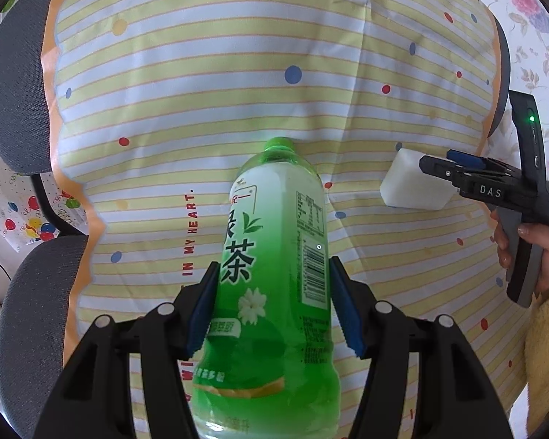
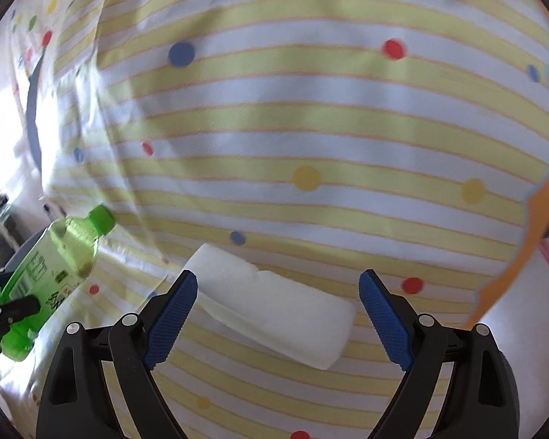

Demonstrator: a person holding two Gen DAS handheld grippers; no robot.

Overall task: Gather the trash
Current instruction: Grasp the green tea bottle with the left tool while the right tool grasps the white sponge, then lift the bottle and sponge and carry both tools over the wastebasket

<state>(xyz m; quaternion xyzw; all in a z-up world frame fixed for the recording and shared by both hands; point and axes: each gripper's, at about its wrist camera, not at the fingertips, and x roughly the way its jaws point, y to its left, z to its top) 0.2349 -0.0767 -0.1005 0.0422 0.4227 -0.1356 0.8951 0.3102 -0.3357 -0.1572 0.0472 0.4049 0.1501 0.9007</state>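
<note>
We see the left gripper [image 1: 274, 305] clamped on a green tea bottle [image 1: 278, 274]: both blue fingers [image 1: 203, 311] press the label on either side, cap pointing away from the fingers, base back between the arms. Bottle is lifted over the striped, dotted cloth [image 1: 201, 84] covering the worktop.

Right gripper [image 2: 278, 320] has its fingers [image 2: 170, 318] wide apart, touching nothing. A white foam block [image 2: 274, 311] lies flat on the cloth in the gap between them, slanted, near end closer to the right finger, far end reaching past the left fingertip. Whether the fingertips are down at block level we cannot tell. In the left wrist view the same block [image 1: 410, 183] sits just beyond the right gripper's [image 1: 443, 168] tips, with a hand [image 1: 538, 256] on its handle.

Ahead of both grippers the cloth is open and bare. The cloth's orange wavy edge [image 2: 512, 256] runs right of the right fingers, fairly near. Left of the left fingers, grey chair pads [image 1: 18, 84] sit past the cloth edge.
</note>
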